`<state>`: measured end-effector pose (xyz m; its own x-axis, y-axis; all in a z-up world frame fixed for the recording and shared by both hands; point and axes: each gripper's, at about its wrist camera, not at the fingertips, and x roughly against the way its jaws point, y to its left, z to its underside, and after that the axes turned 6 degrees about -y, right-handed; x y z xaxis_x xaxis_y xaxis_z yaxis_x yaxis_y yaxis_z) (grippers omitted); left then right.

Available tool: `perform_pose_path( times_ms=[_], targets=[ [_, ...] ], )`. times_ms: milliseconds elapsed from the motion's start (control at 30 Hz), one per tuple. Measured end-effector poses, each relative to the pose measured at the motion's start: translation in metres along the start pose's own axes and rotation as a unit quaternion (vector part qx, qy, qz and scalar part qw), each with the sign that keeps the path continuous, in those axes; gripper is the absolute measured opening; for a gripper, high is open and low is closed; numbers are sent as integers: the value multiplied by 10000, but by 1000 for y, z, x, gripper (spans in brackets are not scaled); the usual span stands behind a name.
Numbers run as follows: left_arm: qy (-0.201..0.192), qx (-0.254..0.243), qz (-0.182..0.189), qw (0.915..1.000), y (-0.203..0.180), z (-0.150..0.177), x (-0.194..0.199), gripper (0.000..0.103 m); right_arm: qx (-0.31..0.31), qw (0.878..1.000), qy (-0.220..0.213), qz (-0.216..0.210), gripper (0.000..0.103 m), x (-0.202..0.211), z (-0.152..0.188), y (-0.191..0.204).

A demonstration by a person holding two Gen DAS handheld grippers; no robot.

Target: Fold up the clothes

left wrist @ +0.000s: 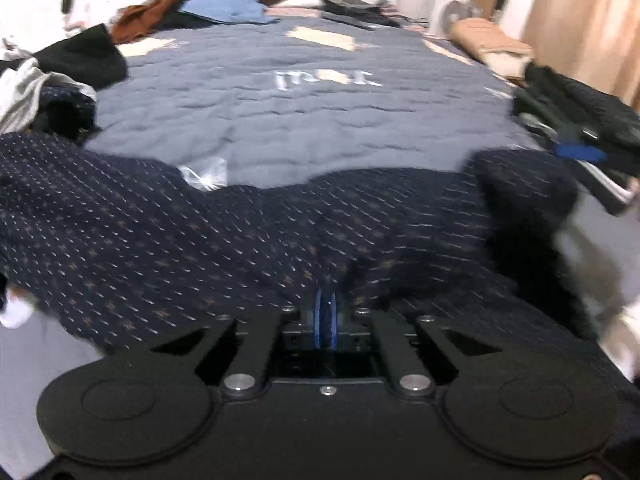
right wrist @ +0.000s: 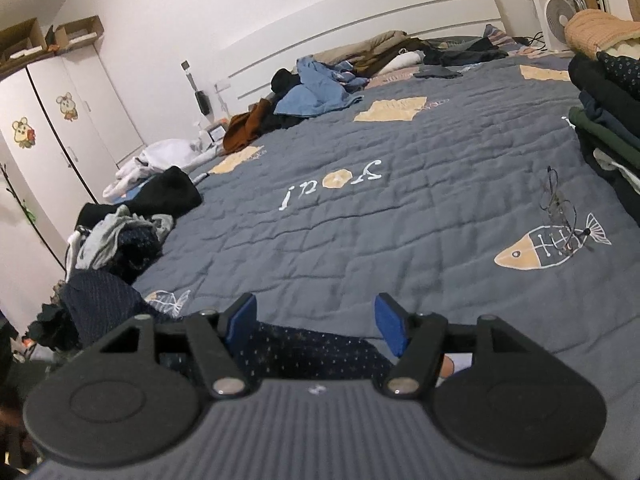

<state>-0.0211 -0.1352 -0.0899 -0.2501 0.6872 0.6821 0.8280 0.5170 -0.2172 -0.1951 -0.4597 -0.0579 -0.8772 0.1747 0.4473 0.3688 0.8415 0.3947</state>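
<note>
A dark navy patterned garment lies spread across the near edge of the bed. My left gripper is shut on a fold of this garment, its blue pads pressed together. In the right wrist view the same garment lies just below and between the fingers. My right gripper is open, with blue pads wide apart, and holds nothing.
The grey-blue quilt covers the bed. Unfolded clothes pile along the left side and at the headboard. A stack of folded clothes stands at the right. Eyeglasses lie on the quilt. A fan stands at the far right.
</note>
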Motion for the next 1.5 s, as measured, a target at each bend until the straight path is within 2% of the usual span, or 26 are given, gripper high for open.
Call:
perform_pose_path(
  times_ms=[33,133,200,267,400,433,500,533,567,600,733,900,1133,1333,1433,1500],
  targets=[
    [156,-6,384,9991,-7,8,0,0,5,10000,21,3,65,-1,1,0],
    [580,-816,818,9916,-53,39,-6,0,20,10000,86,13,65,-4,3,1],
    [699,-990,998,9876,-66,46,-12,0,29,9999,129,19,65,-7,5,2],
    [593,-881,986,9895,-67,42,-15,0,43,9999,163,20,65,-9,6,3],
    [128,-401,876,9953,-56,28,-12,2,104,9998,173,-72,65,-8,7,6],
    [20,-358,825,9959,-56,26,-11,6,119,9997,176,-98,65,-8,7,7],
    [-195,-272,723,9968,-55,21,-9,23,150,9996,183,-148,66,-7,8,9],
    [-303,-228,671,9970,-54,19,-7,44,165,9995,187,-173,66,-7,8,10],
    [-415,-201,621,9970,-54,17,-6,56,180,9995,190,-199,66,-7,8,11],
    [-537,-230,584,9966,-55,16,-4,58,196,9994,194,-224,66,-6,9,12],
    [-813,-36,634,9947,-52,7,-1,61,257,9989,207,-325,70,-5,10,16],
    [-1057,246,462,9930,-41,0,1,64,573,9970,290,-428,73,5,10,24],
    [-1096,677,286,9913,-24,-3,3,64,1415,9884,451,-307,77,27,23,22],
    [-1117,937,295,9889,-20,-7,3,64,1963,9773,745,-270,79,11,47,26],
    [-1106,975,316,9886,-20,-9,0,64,2254,9713,764,-15,80,-6,57,27],
    [-1062,1010,292,9888,-19,-8,-3,64,2234,9719,732,96,80,-9,56,24]
  ],
)
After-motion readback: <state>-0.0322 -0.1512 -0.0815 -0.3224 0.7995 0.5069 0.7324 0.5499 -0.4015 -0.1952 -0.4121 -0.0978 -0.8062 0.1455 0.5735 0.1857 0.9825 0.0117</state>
